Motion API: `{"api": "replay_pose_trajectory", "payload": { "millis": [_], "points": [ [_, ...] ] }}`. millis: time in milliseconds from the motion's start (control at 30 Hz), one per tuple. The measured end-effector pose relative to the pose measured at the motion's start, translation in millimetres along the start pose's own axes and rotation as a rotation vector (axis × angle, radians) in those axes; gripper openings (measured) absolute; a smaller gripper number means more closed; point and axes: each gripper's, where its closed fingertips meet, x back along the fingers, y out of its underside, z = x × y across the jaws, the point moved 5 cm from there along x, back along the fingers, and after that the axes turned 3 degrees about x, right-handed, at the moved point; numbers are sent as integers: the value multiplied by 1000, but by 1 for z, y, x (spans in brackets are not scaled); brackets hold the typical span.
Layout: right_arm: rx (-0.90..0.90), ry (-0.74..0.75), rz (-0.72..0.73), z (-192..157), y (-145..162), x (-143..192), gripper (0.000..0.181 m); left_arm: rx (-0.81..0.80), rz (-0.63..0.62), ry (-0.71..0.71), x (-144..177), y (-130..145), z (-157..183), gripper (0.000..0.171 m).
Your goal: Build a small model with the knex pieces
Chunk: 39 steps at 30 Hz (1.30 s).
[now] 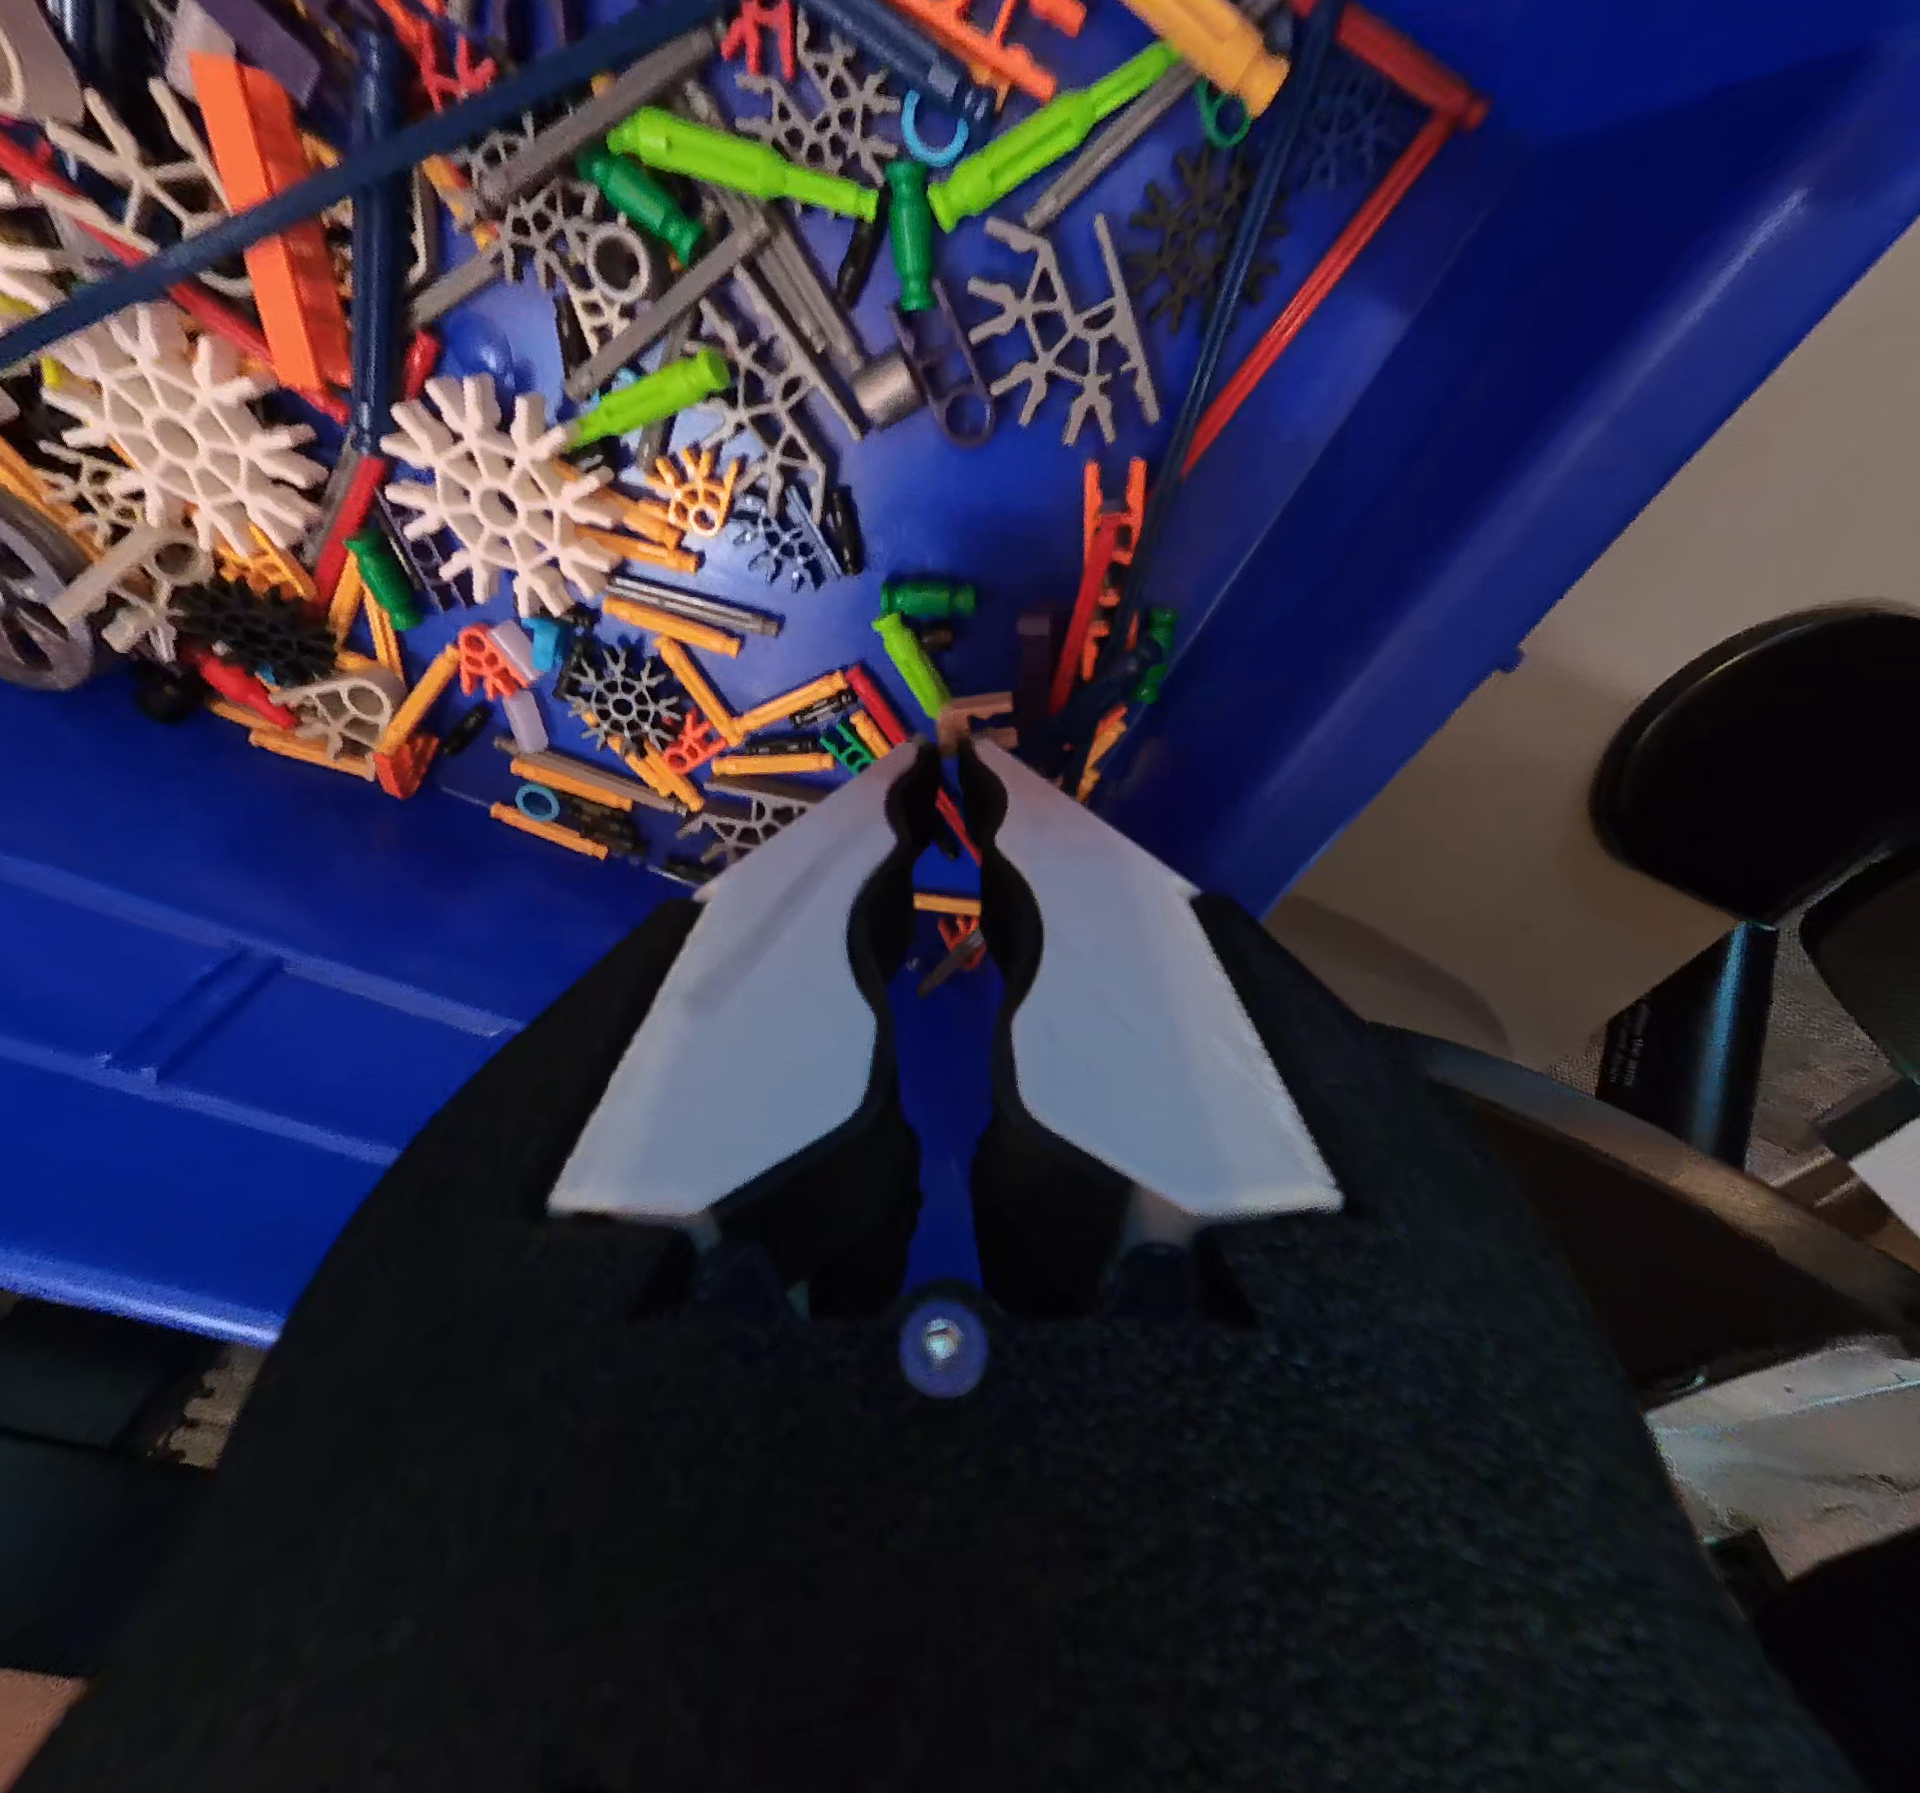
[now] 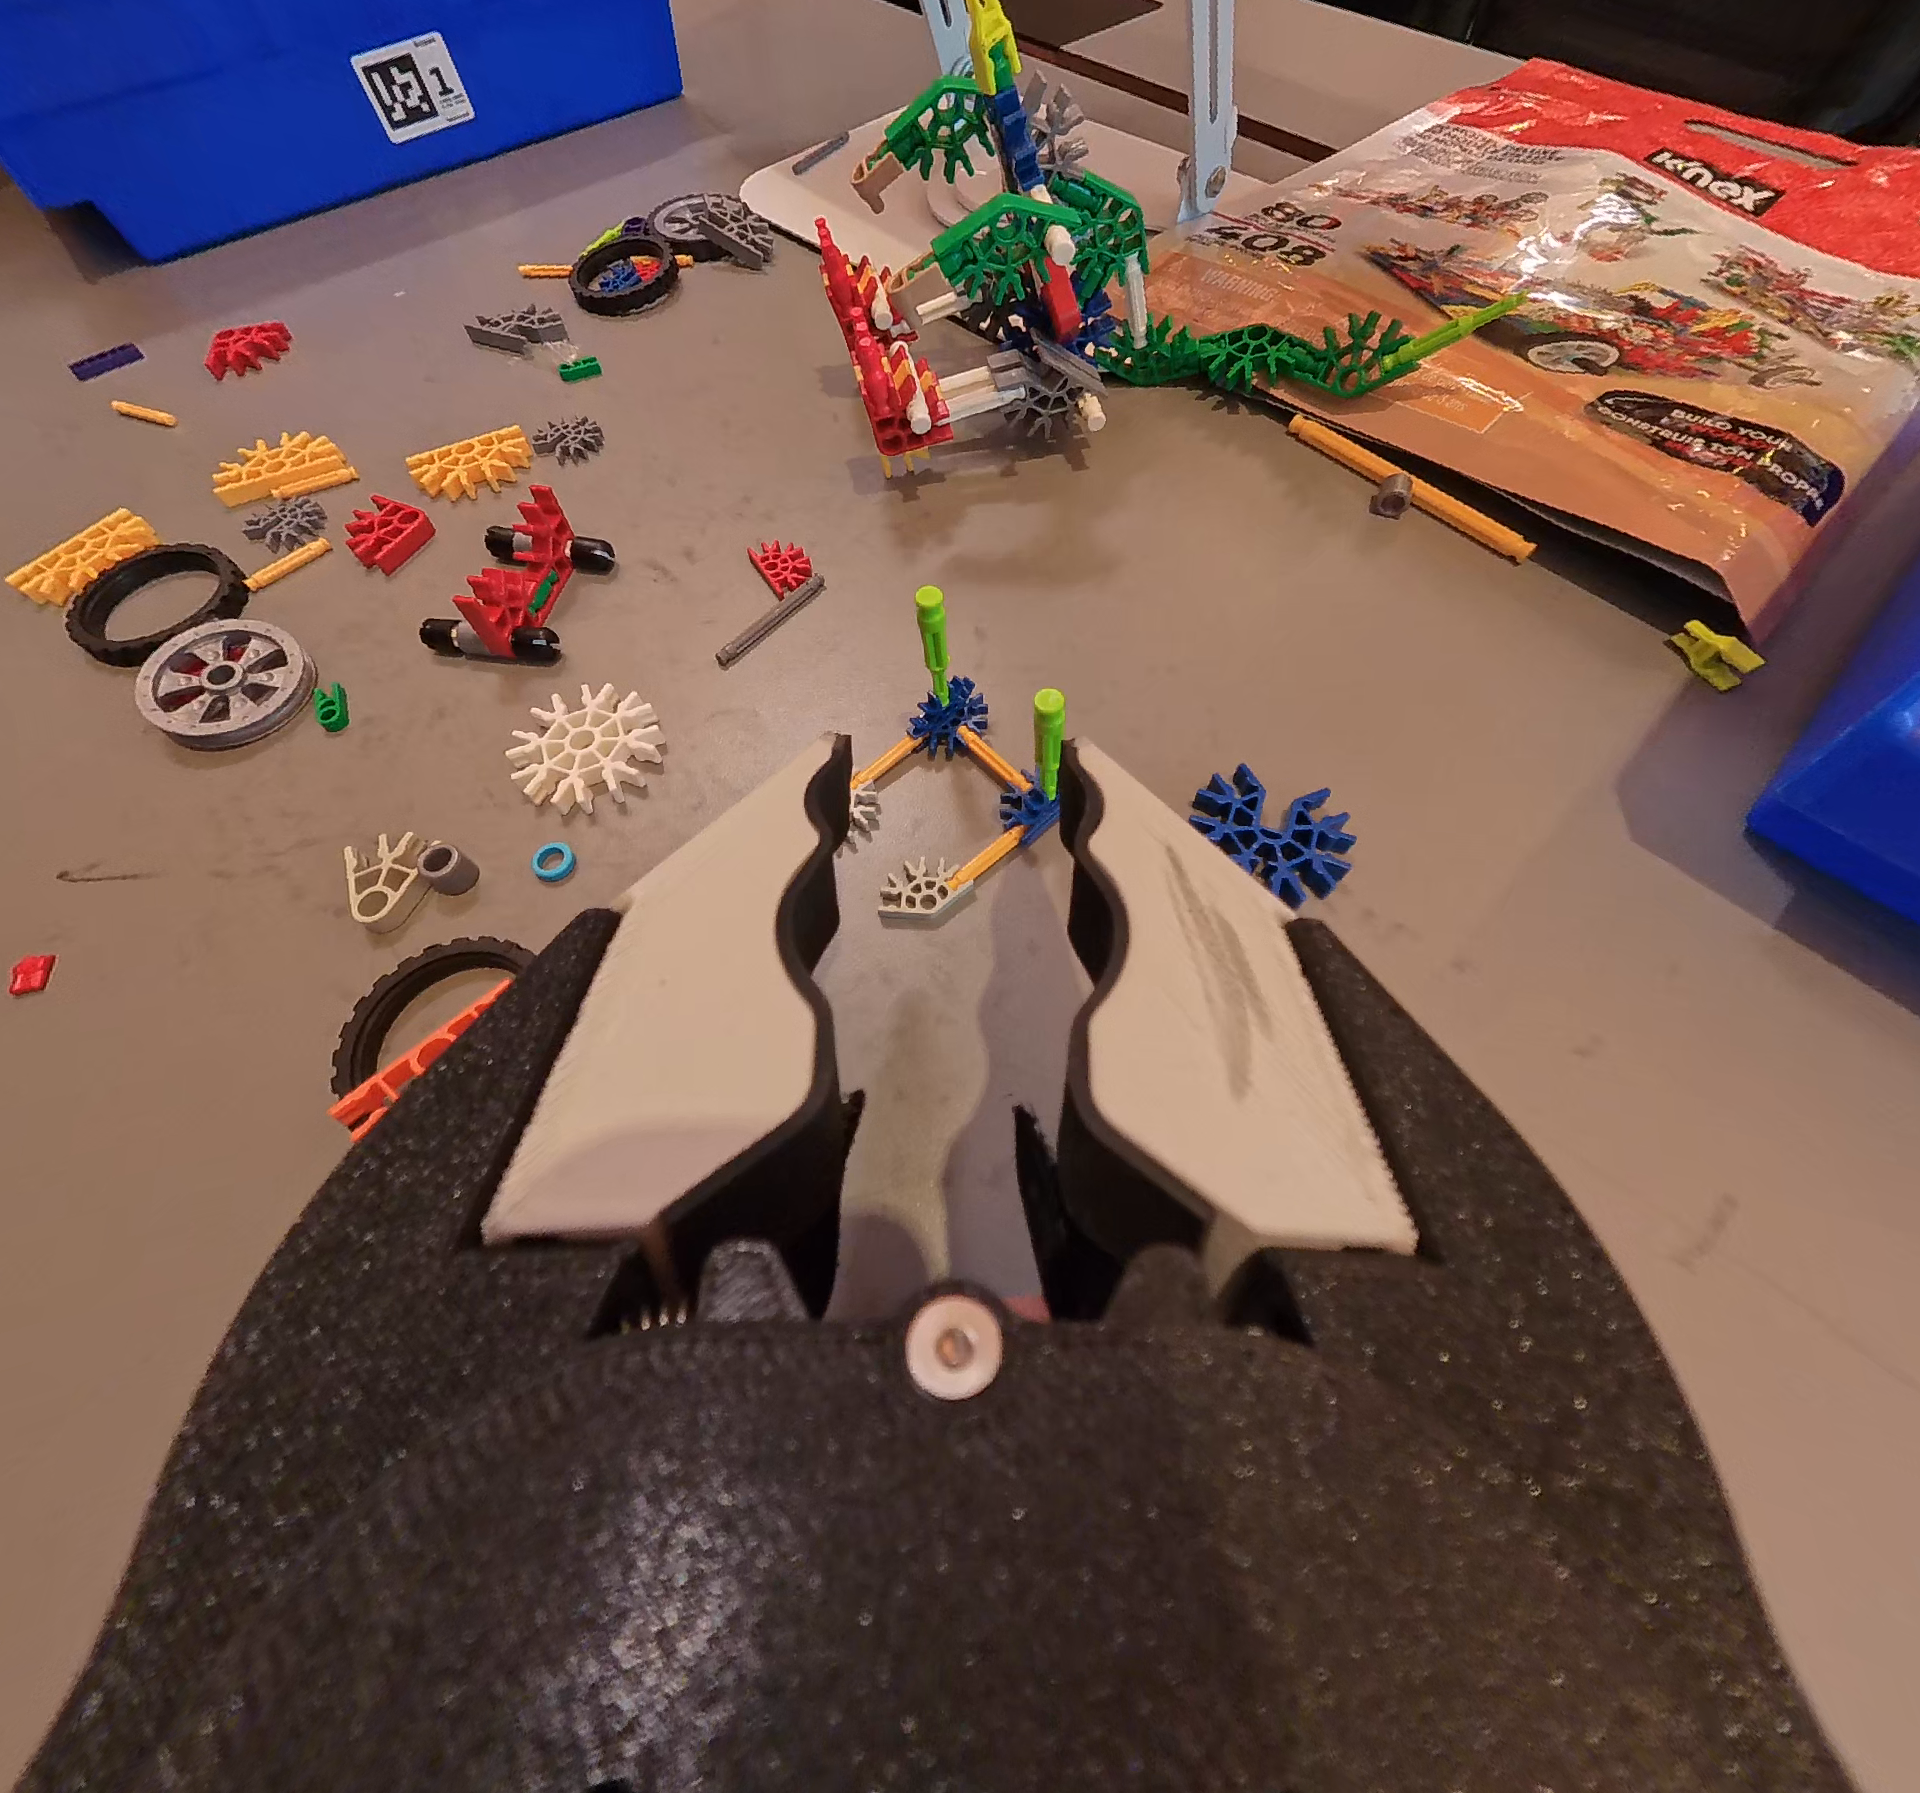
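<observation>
Where the right gripper (image 2: 951, 751) hangs with its jaws spread wide, a small rod-and-connector frame (image 2: 987, 756) lies on the grey table (image 2: 1351, 1016) directly between and just beyond the fingertips, touched by neither. It is made of blue hub connectors joined by orange rods, with grey connectors at its near ends and two lime-green rods (image 2: 1047, 741) standing upright from the blue hubs.

It looks light and stiff, all hard, smooth plastic. The snap joints are probably its weak spots, so a grip across a blue hub or along an orange rod should hold better than one on the upright green rods, which could lever out.

A loose blue snowflake connector (image 2: 1273, 834) lies just right of the frame and a white snowflake connector (image 2: 585, 746) to its left. Farther off stand a larger green-and-red model (image 2: 997, 289), a printed bag (image 2: 1610, 289) and scattered wheels and connectors.

The left gripper (image 1: 940, 756) reaches into a blue bin (image 1: 312, 1016) full of mixed pieces. Its jaws are drawn almost together, and a small tan piece (image 1: 977, 707) sits right at the tips. Whether it is pinched cannot be told.
</observation>
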Motion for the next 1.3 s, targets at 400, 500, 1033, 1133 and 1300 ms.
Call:
{"api": "replay_pose_trajectory", "payload": {
  "millis": [400, 500, 1033, 1133, 1300],
  "points": [
    [-10, -4, 6, 1, 0, 1, 39, 0, 77, -108, 25, -6, -14, 13],
    [-16, -6, 9, 2, -1, 1, 39, -22, 111, -127, 29, -16, -18, 14],
    [-69, -29, 71, 6, -5, 7, 39, -162, 125, -77, -1, -57, -25, 17],
    [-80, -30, 87, 7, -6, 7, 39, -162, 105, -71, -7, -53, -26, 15],
    [-95, -28, 103, 9, -7, 9, 39, -120, 29, -53, -6, -35, -26, 2]
  ]
}}
